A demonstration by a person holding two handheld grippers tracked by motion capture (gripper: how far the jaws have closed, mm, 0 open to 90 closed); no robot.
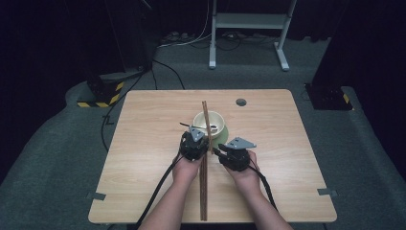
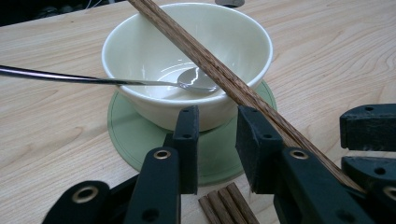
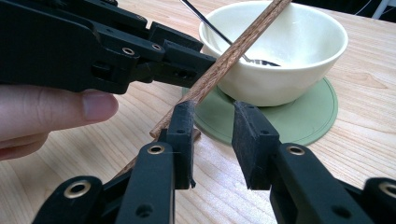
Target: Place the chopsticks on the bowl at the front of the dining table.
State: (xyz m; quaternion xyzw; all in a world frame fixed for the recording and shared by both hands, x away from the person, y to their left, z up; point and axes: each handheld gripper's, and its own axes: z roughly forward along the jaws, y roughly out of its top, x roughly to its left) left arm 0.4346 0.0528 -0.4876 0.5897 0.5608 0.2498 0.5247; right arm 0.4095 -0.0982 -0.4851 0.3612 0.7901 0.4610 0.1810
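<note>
Chopsticks are what's going on here: one long brown wooden chopstick (image 1: 207, 125) sits tilted, its far end propped across the rim of a cream ceramic bowl (image 1: 208, 120) just above the middle of the high view, its near end coming down between the two grippers. More brown wooden sticks (image 1: 203, 191) lie flat on the light wooden desk (image 1: 143, 143), running from between the person's hands down to the bottom edge of the frame.

The bowl stands on a round green silicone coaster (image 2: 140, 135), and a shiny metal spoon (image 2: 93, 80) rests inside it, handle sticking out over the rim toward the left of the left gripper view.

Left gripper (image 1: 194, 141) is just left of the tilted chopstick in the high view, right at the bowl's near side. In its own view the jaws are parted with nothing between them; the chopstick passes along the outside of the right-hand jaw, and whether it actually touches there I can't tell. So it's released.

Right gripper (image 1: 233, 152) is just right of the chopstick, lower right of the bowl. In the right gripper view its jaws also stand apart, gripping nothing, and the chopstick runs behind the left-hand jaw up to the bowl's rim. A thumb (image 3: 88, 106) of the person's left hand shows at the left edge there.
</note>
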